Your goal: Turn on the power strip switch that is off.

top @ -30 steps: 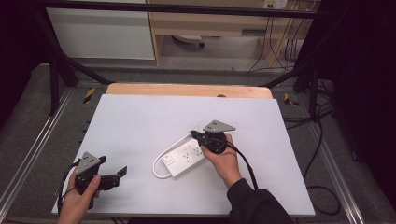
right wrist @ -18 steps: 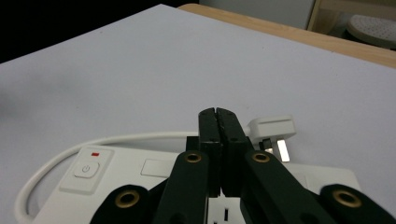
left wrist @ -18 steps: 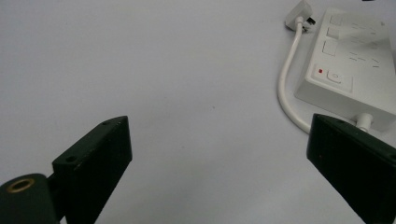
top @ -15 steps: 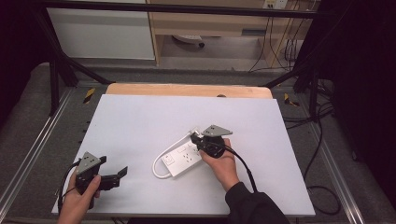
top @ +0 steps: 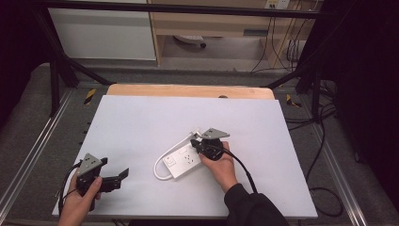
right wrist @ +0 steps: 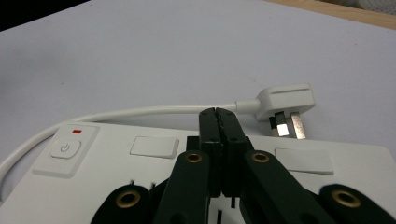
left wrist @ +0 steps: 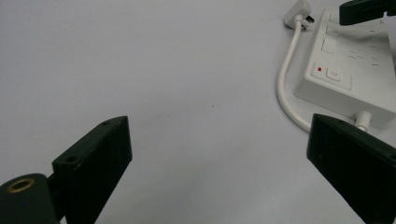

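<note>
High view, nearest edge first: the person's left hand [top: 80,200] holds the left gripper [top: 123,173] low at the near left corner of the white rectangular surface [top: 141,117], its black jaws standing wide apart with nothing between them. Left gripper view confirms this, the two jaws spread over bare white surface, with the white plastic power strip [left wrist: 359,70] off to one side and well apart from them.

Farther in, near the middle of the surface, the right hand [top: 221,165] holds the right gripper [top: 194,142] over the power strip [top: 186,160]. In the right gripper view the two black jaws are pressed together, pad against pad, gripping nothing, and they hover just above the strip's top face [right wrist: 154,147] between two of its sockets. Whether the tips touch the strip cannot be told. A square switch with a small red light [right wrist: 65,149] sits at one end.

Beyond the jaws, the strip's white round cable [right wrist: 140,111] curves along the strip to its white three-pin plug [right wrist: 286,102], which lies on the surface just past the strip.
</note>
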A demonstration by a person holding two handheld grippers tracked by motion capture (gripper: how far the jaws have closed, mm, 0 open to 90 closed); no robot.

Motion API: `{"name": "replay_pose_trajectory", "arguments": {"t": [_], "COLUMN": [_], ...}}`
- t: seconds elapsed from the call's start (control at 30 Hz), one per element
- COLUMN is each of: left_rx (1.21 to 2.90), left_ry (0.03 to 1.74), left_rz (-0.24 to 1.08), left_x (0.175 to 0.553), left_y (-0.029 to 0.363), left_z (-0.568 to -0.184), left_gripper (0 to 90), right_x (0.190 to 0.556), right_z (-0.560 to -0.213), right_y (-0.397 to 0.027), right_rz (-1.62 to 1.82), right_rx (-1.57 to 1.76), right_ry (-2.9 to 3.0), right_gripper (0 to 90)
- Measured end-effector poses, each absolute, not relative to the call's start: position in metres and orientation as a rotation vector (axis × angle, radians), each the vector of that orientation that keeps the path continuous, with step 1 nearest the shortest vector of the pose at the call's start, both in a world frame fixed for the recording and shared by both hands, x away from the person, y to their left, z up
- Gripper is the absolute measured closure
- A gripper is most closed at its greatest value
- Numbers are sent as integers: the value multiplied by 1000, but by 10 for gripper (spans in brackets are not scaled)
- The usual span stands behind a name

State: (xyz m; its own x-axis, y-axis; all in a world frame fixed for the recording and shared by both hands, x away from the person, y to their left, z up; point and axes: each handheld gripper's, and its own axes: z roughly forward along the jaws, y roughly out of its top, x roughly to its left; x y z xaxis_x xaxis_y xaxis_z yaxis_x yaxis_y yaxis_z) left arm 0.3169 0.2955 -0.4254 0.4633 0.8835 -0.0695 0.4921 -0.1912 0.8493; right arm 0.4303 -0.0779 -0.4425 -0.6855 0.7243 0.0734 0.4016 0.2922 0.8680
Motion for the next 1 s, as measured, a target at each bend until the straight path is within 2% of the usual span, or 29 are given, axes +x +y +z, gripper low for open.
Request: {"name": "replay_pose_trajectory", "arguments": {"t": [1.0], "left_rx": [1843], "left_ry": [1159], "left_rz": [559], "left_x": [317], "left_y": [295], "left_z": [-426], "left_gripper": [67], "right_x": [430], "right_z": [-450], "right_y": [-72], "right_rz": [1364], "right_rx": [1037], "right_ry": [2248], "right_gripper": [893]}}
